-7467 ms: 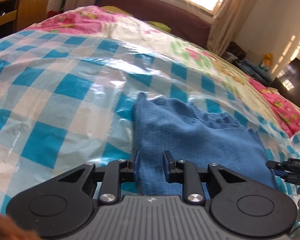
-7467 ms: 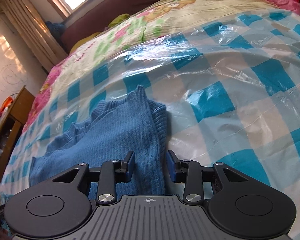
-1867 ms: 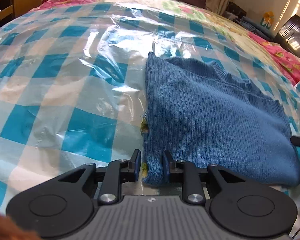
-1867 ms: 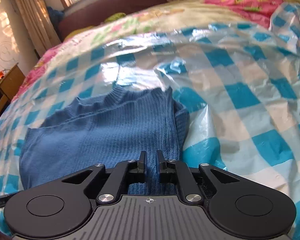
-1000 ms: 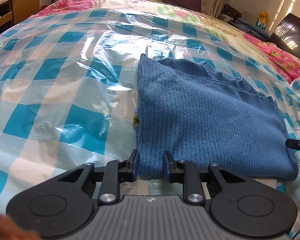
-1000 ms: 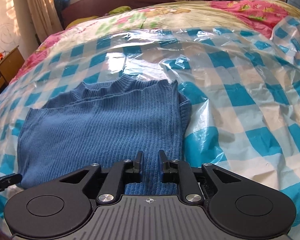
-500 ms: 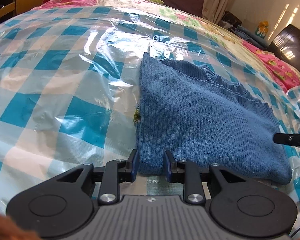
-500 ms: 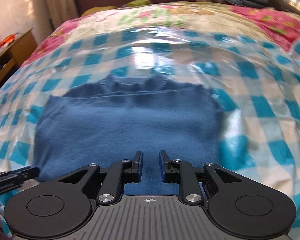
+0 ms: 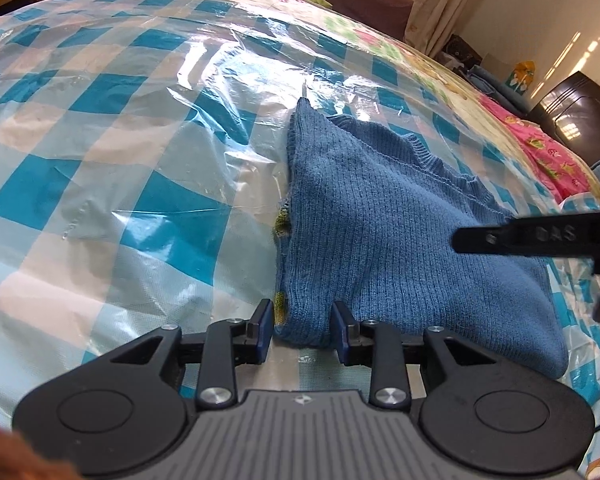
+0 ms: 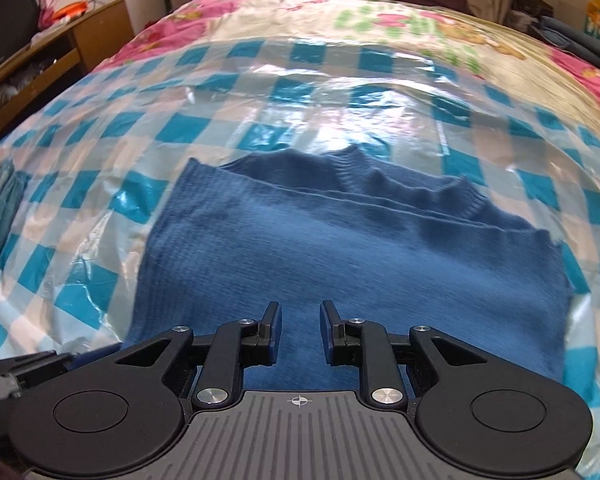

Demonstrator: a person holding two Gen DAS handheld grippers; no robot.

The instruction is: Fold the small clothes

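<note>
The blue knitted sweater (image 10: 340, 248) lies folded flat on the plastic-covered checked bed (image 10: 500, 160), its ribbed collar pointing away and its long axis running left to right. The left tool (image 9: 302, 330) stands loosely around the near-left corner, its jaws just opening. The right tool (image 10: 299, 330) hovers released over the near edge, also opening.

One blue sweater (image 10: 340, 248) on one checked plastic sheet (image 10: 112, 136). Two grippers: the left gripper (image 9: 302, 330) and the right gripper (image 10: 299, 330). One wooden desk (image 10: 72, 44) behind.
</note>
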